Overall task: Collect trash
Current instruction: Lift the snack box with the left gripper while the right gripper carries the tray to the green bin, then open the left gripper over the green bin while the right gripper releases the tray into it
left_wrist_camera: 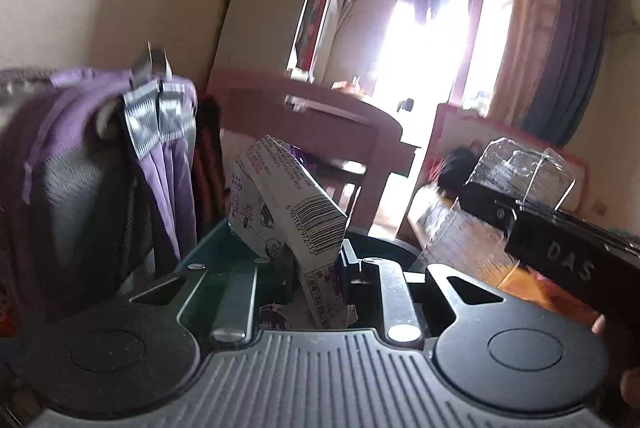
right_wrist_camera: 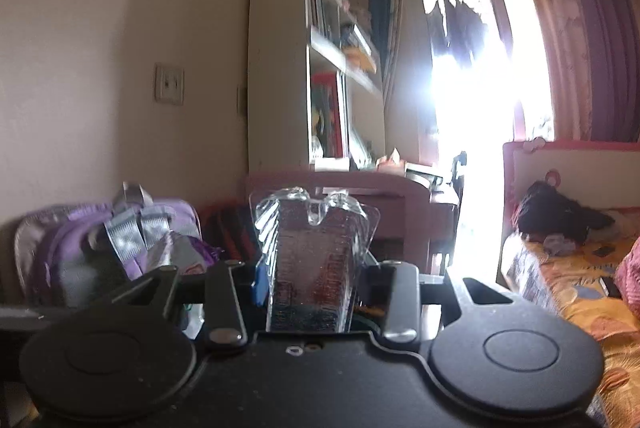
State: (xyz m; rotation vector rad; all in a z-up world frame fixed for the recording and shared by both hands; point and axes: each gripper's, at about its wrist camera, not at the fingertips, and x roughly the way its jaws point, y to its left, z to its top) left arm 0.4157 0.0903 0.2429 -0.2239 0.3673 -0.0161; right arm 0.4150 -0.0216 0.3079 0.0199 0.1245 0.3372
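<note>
A flattened grey-white carton (left_wrist_camera: 288, 212) with a barcode and purple print sticks up tilted between the jaws of my left gripper (left_wrist_camera: 316, 268), which is shut on it. The right gripper (right_wrist_camera: 310, 278) is shut on a clear plastic packaging shell (right_wrist_camera: 312, 248) that stands upright between its jaws. In the left wrist view the same clear shell (left_wrist_camera: 520, 168) and the black body of the right gripper (left_wrist_camera: 568, 248) appear at the right, held level beside the carton. Both grippers are raised and point across the room toward the bright window.
A purple backpack (left_wrist_camera: 104, 148) (right_wrist_camera: 120, 240) hangs at the left. Ahead stands a pink desk (left_wrist_camera: 320, 124) with a tall bookshelf (right_wrist_camera: 320, 68) behind it. A bed (right_wrist_camera: 580, 288) with an orange patterned cover and dark clothes lies at the right. Curtains frame the window (right_wrist_camera: 472, 88).
</note>
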